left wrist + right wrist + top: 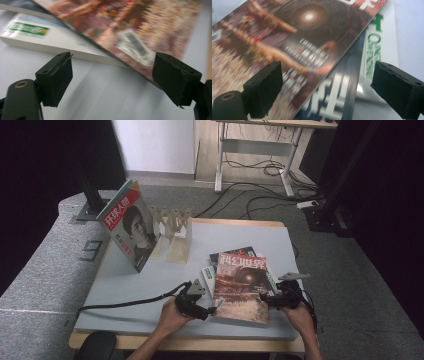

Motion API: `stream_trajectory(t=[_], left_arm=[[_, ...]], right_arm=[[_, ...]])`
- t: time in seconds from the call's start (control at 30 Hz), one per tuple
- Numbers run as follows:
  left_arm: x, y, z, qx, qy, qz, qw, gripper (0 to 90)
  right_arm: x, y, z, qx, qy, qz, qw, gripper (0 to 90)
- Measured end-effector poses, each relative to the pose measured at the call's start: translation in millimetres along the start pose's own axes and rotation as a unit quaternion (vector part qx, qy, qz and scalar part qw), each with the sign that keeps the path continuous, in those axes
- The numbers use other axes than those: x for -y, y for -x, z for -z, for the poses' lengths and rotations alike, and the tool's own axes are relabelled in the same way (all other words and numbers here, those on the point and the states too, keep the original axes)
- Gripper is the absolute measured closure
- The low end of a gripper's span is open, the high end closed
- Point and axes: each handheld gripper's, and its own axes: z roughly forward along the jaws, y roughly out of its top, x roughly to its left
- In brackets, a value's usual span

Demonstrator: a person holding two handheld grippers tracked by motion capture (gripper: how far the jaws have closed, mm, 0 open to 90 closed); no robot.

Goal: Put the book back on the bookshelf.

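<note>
A red-brown magazine point(241, 287) tops a stack at the table's front right, over a dark magazine point(226, 254) and a white book point(208, 276). My left gripper point(210, 311) sits at the stack's lower left corner, open; in the left gripper view its jaws stand wide, one to each side of the magazine's barcode corner point(135, 46), with the white book point(47, 37) beyond. My right gripper point(265, 298) is at the stack's right edge, open; its view looks down on the top magazine point(287, 37), the dark one point(337, 95) and a white cover point(379, 45). Neither pad presses anything.
A wooden slotted rack point(172, 227) stands at the back of the grey table point(150, 285) with one magazine point(129, 222) leaning upright against its left side. A black cable point(125, 302) trails left from the left gripper. Desk legs and floor cables lie beyond the table.
</note>
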Motion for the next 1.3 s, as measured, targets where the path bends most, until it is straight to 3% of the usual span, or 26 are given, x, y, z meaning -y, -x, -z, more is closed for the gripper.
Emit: stream_trajectory(t=[0.1, 0.3, 0.5, 0.53, 0.6, 0.87, 0.93, 1.07, 1.3], left_arm=[[3.7, 5.9, 0.8, 0.009, 0.001, -0.003, 1.0, 16.3], [11.8, 14.4, -0.5, -0.003, -0.01, -0.018, 0.9998, 16.9], [14.5, 18.4, 0.8, 0.0, -0.004, -0.034, 0.9994, 28.7], [14.1, 18.4, 2.7, -0.006, -0.003, -0.04, 0.9992, 36.0], [12.7, 16.7, 4.2, -0.02, -0.002, -0.043, 0.9989, 42.0], [11.1, 5.0, 4.4, -0.029, 0.002, -0.034, 0.999, 51.9], [11.5, 1.6, 3.5, -0.037, 0.005, -0.025, 0.999, 60.5], [9.8, -3.4, 3.0, -0.021, 0.003, -0.022, 0.9995, 66.9], [6.4, -10.7, 0.6, -0.022, 0.007, -0.013, 0.9996, 70.0]], right_arm=[[-8.8, 6.7, -8.6, 0.004, 0.001, -0.002, 1.0, 8.1], [-24.4, 18.1, -21.7, 0.015, 0.004, -0.013, 0.9998, 7.9], [-28.4, 19.2, -28.4, 0.015, 0.003, -0.013, 0.9998, 8.0], [-27.6, 19.2, -29.1, 0.016, 0.001, -0.013, 0.9998, 8.0], [-26.8, 20.6, -29.2, 0.018, 0.001, -0.014, 0.9997, 8.0], [-28.4, 26.3, -26.5, 0.024, 0.007, -0.021, 0.9995, 8.3], [-30.3, 28.3, -26.3, 0.027, 0.008, -0.024, 0.9993, 8.7], [-32.4, 31.8, -28.5, 0.03, 0.007, -0.028, 0.9991, 8.8], [-36.3, 41.0, -33.6, 0.032, 0.006, -0.041, 0.9986, 8.7]])
